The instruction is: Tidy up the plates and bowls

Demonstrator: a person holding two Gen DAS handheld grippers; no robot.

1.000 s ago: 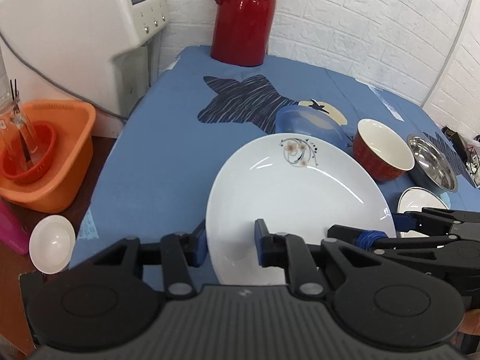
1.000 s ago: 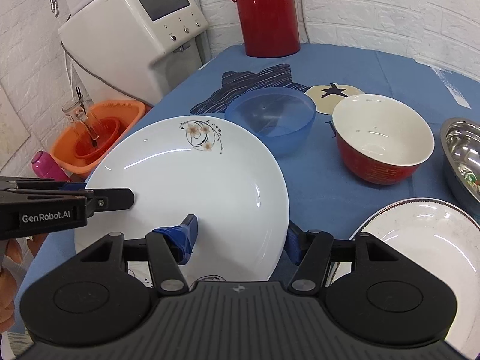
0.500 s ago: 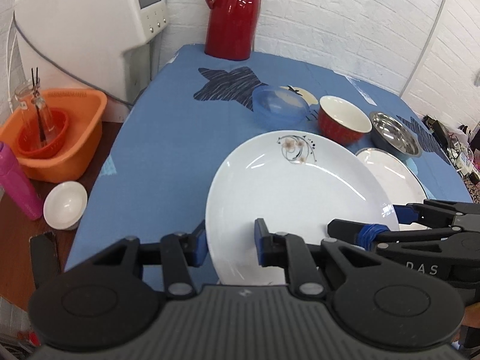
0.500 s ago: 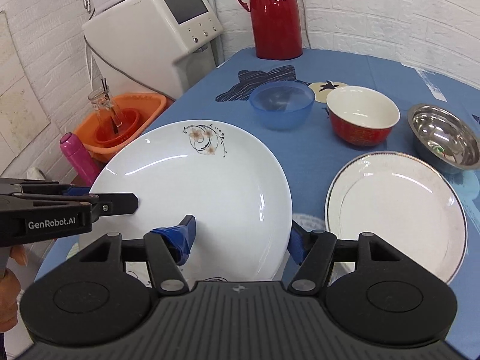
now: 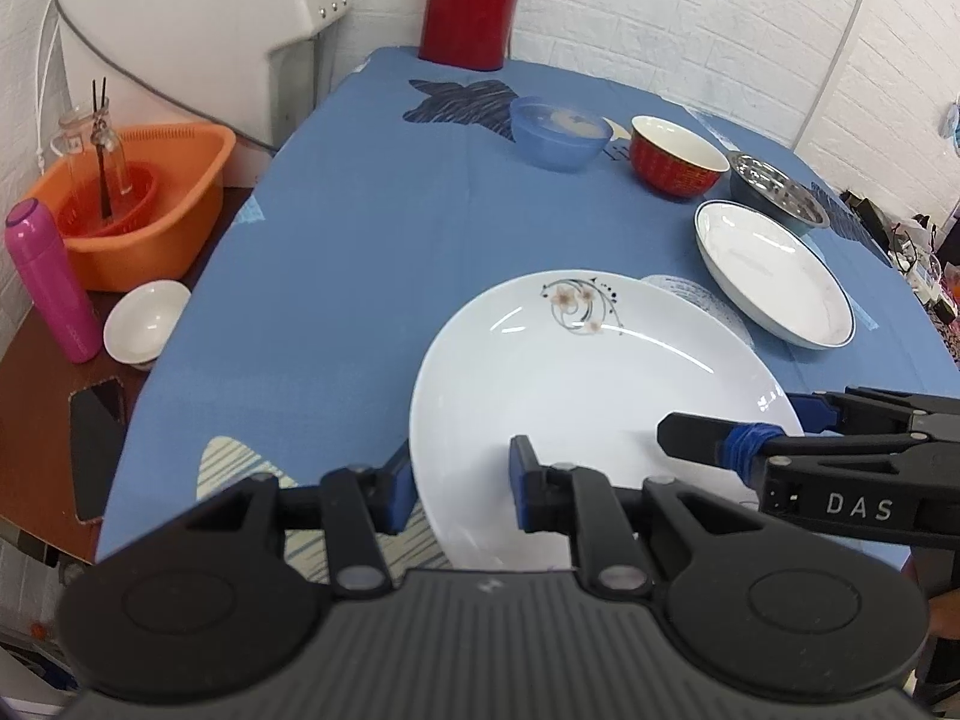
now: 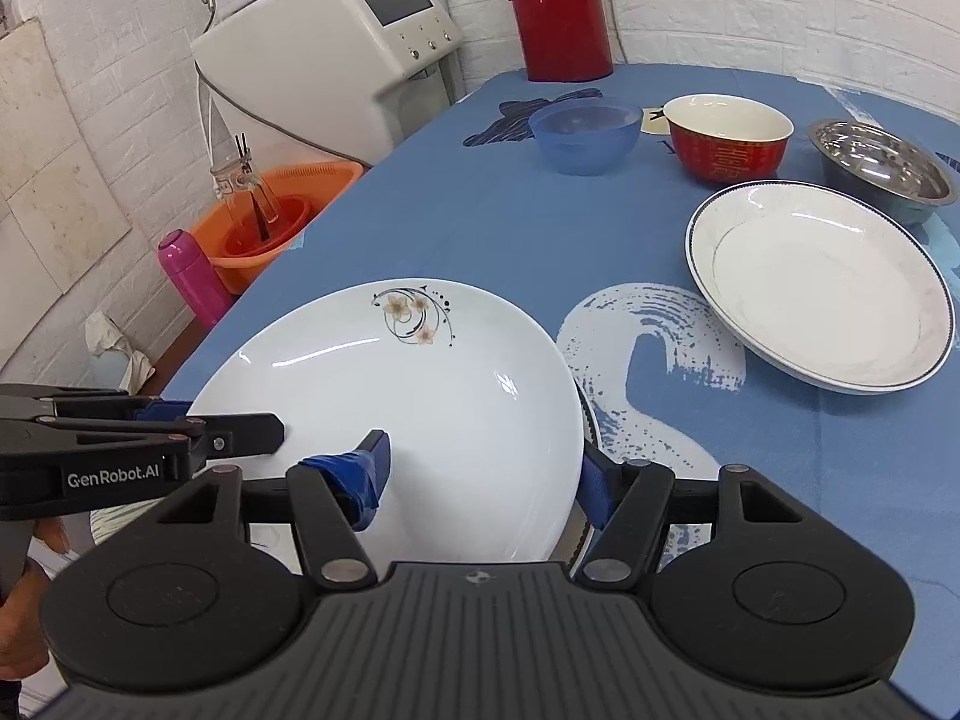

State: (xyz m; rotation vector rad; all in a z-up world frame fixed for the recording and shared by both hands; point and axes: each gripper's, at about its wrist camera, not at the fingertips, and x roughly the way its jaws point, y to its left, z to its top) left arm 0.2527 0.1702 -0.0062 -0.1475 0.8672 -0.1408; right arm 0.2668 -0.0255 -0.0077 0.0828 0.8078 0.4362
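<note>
Carrying: both left tongs (image 5: 461, 483) and right tongs (image 6: 480, 468) gripped the flowered plate (image 5: 588, 396) above the table (image 5: 360, 276) | next, I'd say: stack onto rimmed plate (image 6: 822, 282), lowering level.

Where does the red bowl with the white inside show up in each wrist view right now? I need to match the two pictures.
Left wrist: the red bowl sits upper right of centre, between the blue bowl and the steel bowl.
Right wrist: the red bowl sits upper right, between the same two bowls.
Shared landmark: the red thermos at the table's far edge by the brick wall.
</note>
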